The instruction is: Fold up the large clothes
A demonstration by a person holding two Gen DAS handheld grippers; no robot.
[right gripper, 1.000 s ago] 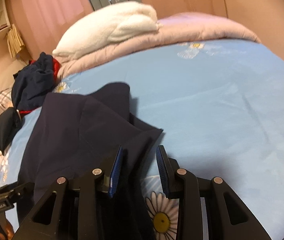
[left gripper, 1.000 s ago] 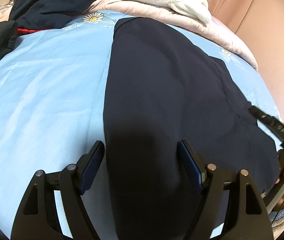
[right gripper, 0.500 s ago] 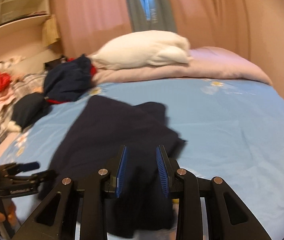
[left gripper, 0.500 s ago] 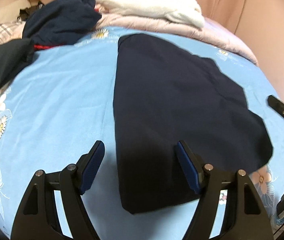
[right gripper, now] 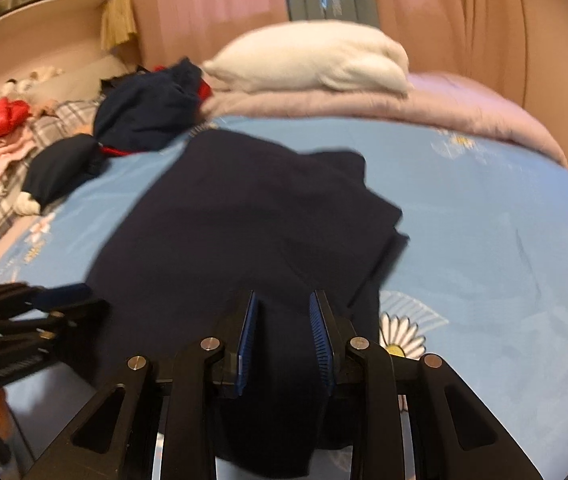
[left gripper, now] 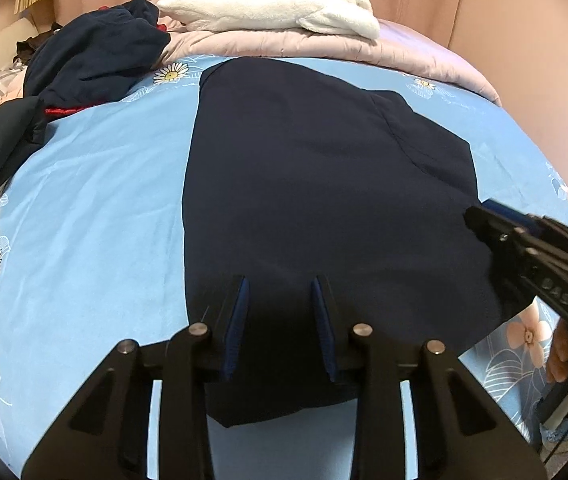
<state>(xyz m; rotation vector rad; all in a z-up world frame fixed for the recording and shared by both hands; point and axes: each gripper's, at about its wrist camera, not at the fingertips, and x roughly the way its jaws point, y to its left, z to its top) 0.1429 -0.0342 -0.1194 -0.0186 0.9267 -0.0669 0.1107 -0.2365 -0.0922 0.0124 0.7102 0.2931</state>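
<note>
Both grippers (left gripper: 279, 320) (right gripper: 284, 336) (seemingly parted) over navy garment (left gripper: 304, 184).

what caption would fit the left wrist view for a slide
Left gripper poised over a navy garment spread on a blue floral bedsheet, right gripper at its edge.

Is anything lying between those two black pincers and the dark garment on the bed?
Nothing visible. The left gripper and the right gripper both sit directly over the navy garment, with only bare cloth between their fingers.
</note>
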